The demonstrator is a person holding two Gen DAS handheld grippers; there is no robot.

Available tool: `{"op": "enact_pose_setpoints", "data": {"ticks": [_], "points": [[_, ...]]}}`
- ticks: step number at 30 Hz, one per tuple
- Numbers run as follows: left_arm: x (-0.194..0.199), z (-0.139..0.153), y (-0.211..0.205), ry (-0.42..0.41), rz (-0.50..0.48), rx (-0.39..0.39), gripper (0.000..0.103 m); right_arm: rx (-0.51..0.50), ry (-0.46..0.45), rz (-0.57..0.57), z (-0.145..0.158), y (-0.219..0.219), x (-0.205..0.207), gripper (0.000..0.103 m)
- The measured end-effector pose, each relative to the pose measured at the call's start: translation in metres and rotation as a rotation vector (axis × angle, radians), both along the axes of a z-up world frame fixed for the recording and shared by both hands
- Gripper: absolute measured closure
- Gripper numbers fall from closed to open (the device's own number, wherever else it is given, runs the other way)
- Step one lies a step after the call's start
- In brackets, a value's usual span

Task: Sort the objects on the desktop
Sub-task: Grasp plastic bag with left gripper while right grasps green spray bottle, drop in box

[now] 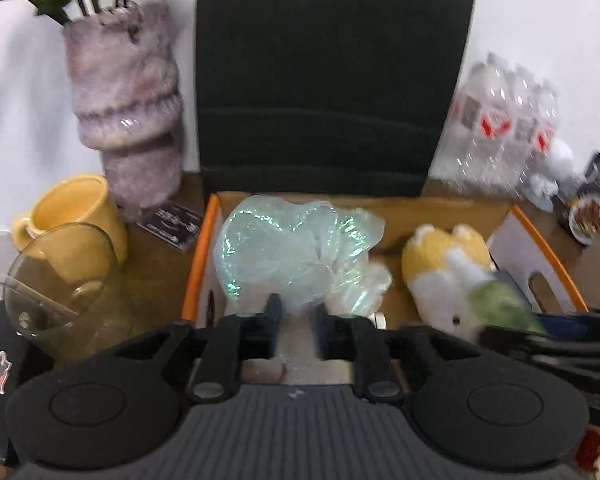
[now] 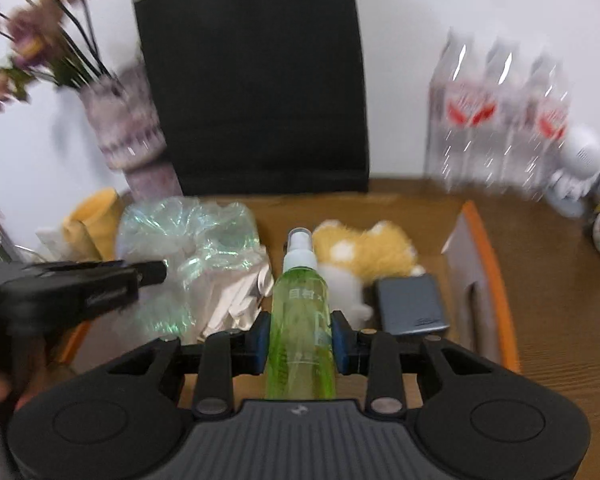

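An orange-rimmed cardboard box (image 1: 198,264) sits on the wooden desk. In it lie a crinkled iridescent plastic bag (image 1: 296,248), a yellow and white plush toy (image 1: 448,272) and a grey flat case (image 2: 412,304). My left gripper (image 1: 298,316) is closed on the lower edge of the plastic bag over the box. My right gripper (image 2: 300,340) is shut on a green spray bottle (image 2: 300,320) with a white nozzle, held above the box near the plush toy (image 2: 364,256). The bag also shows in the right wrist view (image 2: 188,236), with the left gripper (image 2: 152,272) at its side.
A furry vase with flowers (image 1: 128,120), a yellow mug (image 1: 72,212) and a glass jar (image 1: 64,292) stand left of the box. A black bag (image 1: 324,80) stands behind it. A pack of water bottles (image 1: 504,128) and small tins (image 1: 588,216) are at the right.
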State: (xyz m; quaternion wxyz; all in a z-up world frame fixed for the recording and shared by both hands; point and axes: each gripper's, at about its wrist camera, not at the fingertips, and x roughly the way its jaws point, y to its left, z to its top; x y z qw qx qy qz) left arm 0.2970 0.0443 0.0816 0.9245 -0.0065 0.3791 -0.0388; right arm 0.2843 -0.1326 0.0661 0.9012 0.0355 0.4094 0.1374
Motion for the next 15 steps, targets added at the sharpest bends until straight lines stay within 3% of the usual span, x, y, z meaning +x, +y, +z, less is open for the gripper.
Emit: {"op": "enact_pose_setpoints", "data": {"ticks": [1,2,4,6,9,13,15], "points": [[-0.003,0.004,0.001,-0.013,-0.006,0.017,0.041,0.001,0.027,0.001,-0.007,0.004,0.006,0.073],[-0.007,0.007,0.002,-0.025,-0.013,0.034,0.036,0.002,0.045,0.003,-0.012,0.007,0.009,0.073],[-0.012,0.019,0.006,-0.042,-0.017,0.054,0.035,0.008,0.048,0.011,-0.014,0.010,0.007,0.072],[-0.015,0.032,0.009,-0.050,-0.010,0.064,0.035,0.011,0.044,0.017,-0.011,0.010,0.004,0.062],[-0.020,0.049,0.010,-0.040,0.018,0.076,0.035,-0.028,0.035,-0.001,0.003,0.007,0.000,0.062],[-0.032,0.060,0.003,-0.013,0.028,0.093,0.019,-0.091,0.043,-0.008,0.022,0.003,-0.010,0.058],[-0.043,0.061,-0.003,-0.018,0.026,0.121,0.015,-0.118,0.038,-0.011,0.031,0.000,-0.020,0.043]]}}
